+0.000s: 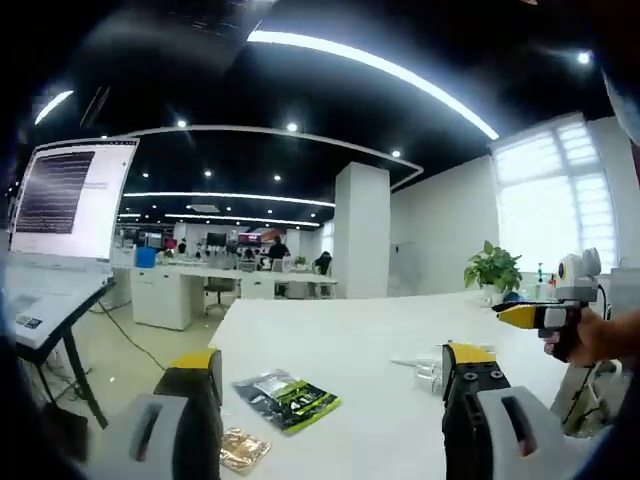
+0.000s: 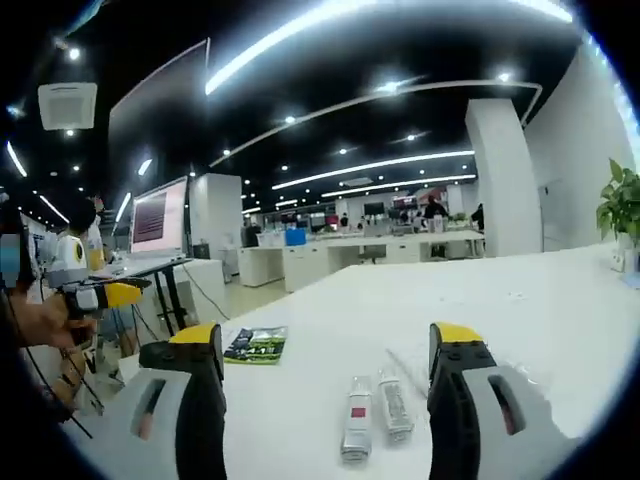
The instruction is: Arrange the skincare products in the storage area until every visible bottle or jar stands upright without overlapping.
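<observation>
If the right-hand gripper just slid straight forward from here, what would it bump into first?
Probably the two small tubes lying flat on the white table between the open right gripper and beyond; past them the tabletop looks bare, though depth is unclear.

Left gripper view: gold foil sachet [image 1: 243, 449] partly hidden behind the near left jaw. Clear items [image 1: 425, 371] just left of the right jaw too blurred to identify. Printing on the green-black packet [image 1: 287, 398] illegible. Right gripper [image 1: 537, 316] at far right, jaw gap not resolvable. Monitor [image 1: 70, 198] text unreadable.

Right gripper view: labels on the two tubes [image 2: 375, 412] too small to read. Left gripper [image 2: 112, 295] at far left, held by a hand cut by the edge; jaw state unclear.
</observation>
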